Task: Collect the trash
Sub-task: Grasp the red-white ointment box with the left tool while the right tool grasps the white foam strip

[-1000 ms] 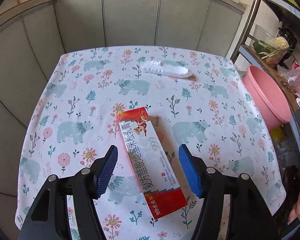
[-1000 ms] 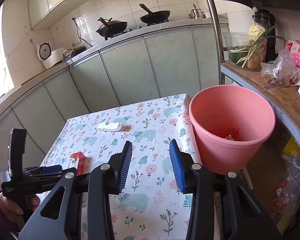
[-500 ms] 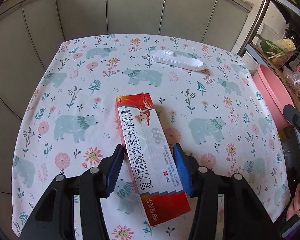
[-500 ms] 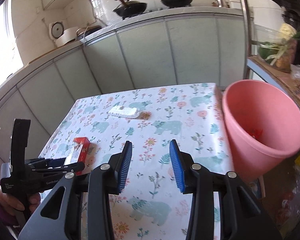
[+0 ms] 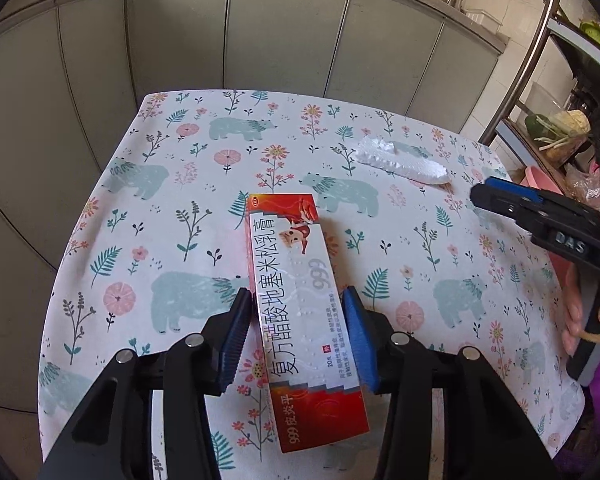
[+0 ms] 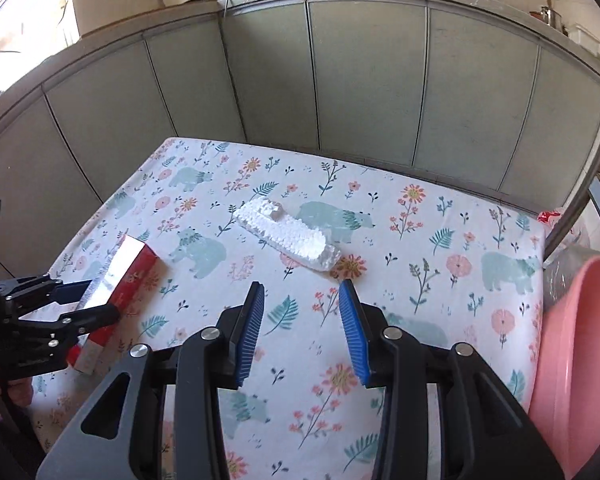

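Left hand-held gripper (image 5: 296,344) closing across the red-and-white cardboard box (image 5: 304,312), whose length runs up-frame; nothing sits between the right hand-held gripper's (image 6: 302,332) parted fingers.

What I count on the table

I see one red and white ointment box (image 5: 306,316) near the left, one white foam strip (image 6: 288,235) farther off, one pink bin (image 6: 576,364) at the right edge, one floral tablecloth (image 6: 440,280), and my two grippers: left (image 5: 296,344), closing around the box, and right (image 6: 302,332).
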`<state>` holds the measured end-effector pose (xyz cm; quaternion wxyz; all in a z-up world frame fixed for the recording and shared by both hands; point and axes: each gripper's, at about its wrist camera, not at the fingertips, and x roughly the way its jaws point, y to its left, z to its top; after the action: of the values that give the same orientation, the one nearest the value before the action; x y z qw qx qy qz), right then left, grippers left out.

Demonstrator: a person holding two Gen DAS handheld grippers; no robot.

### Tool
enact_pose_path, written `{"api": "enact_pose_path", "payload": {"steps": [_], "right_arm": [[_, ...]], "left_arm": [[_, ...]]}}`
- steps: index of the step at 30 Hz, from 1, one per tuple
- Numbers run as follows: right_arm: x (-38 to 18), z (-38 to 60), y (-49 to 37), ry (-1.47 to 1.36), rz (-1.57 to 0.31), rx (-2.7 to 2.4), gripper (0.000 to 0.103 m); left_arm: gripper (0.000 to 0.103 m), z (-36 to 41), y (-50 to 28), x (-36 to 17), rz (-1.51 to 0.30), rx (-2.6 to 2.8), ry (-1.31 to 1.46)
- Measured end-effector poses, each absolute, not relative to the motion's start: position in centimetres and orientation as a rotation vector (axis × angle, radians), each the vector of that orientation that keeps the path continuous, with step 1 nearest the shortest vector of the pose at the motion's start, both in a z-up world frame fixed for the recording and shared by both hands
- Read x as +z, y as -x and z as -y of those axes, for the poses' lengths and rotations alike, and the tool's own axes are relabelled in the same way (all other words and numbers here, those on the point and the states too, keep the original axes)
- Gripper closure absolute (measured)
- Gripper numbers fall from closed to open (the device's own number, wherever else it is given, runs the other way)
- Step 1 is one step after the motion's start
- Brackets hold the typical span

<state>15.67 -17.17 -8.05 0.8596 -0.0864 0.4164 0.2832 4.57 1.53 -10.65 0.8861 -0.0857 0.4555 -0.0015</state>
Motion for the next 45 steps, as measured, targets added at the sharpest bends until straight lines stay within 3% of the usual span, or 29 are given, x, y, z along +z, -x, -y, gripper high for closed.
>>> {"api": "enact_pose_path", "payload": {"steps": [8,10,17,20,28,29,32,45], "right_arm": [[-10.1,14.5,-19.2,0.331,-0.905,0.64,0.063],[-10.4,14.2,-19.5,0.335,-0.907,0.644,0.057],[-10.6,13.7,-18.0,0.316,-0.919,0.671,0.057],[-10.4,13.9,-16.5,0.294,-0.926,0.654,0.07],[-8.6,14.8,-11.7,0.223,-0.903,0.621,0.071],[-8.2,14.9,-11.8,0.22,-0.896,0.605,0.07],[-7.6,14.7,-13.4,0.209,-0.881,0.554,0.057],[-10.8,11.3,-18.3,0.273,-0.91,0.48,0.057]], "left_arm": [[0.056,-2.4,-4.8,-10.9,-0.945,-0.049,0.226],[0.056,-2.5,-4.8,-10.9,-0.944,-0.057,0.235],[0.056,-2.9,-4.7,-11.0,-0.94,-0.074,0.26],[0.056,-3.0,-4.7,-11.0,-0.938,-0.078,0.269],[0.056,-3.0,-4.7,-10.9,-0.94,-0.077,0.271],[0.055,-2.9,-4.7,-10.9,-0.941,-0.076,0.267],[0.054,-2.7,-4.7,-10.9,-0.943,-0.075,0.259],[0.053,-3.5,-4.5,-11.0,-0.932,-0.098,0.304]]}}
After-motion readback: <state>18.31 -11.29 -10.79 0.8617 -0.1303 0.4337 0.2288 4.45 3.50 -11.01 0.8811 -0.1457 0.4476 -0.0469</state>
